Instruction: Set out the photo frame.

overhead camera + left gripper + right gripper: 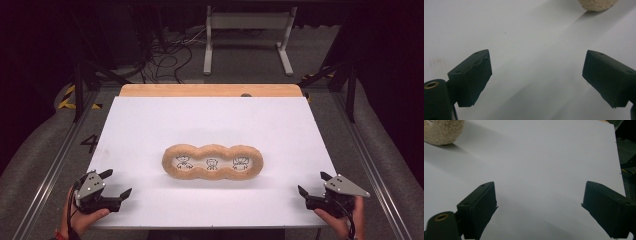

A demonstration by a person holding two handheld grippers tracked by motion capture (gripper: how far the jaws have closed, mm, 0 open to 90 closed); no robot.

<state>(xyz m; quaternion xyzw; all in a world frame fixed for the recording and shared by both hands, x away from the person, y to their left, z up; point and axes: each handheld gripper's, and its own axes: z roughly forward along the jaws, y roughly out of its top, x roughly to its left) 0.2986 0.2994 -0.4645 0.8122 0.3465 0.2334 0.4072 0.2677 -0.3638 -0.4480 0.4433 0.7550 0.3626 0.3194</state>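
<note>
A fuzzy tan three-ringed frame point(212, 162) lies mid-board on the white sheet point(150, 125). The left gripper point(116, 184) and right gripper point(312, 184) rest at the near corners, jaws spread wide, empty. Nothing looks started; next likely calls for reaching inward toward it.

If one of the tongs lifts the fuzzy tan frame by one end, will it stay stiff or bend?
The fuzzy tan frame looks like soft plush, so it would probably sag when lifted by one end. It seems light for its size. It lies flat and long on the white board, so a push would likely slide or pivot it, not roll it.
</note>
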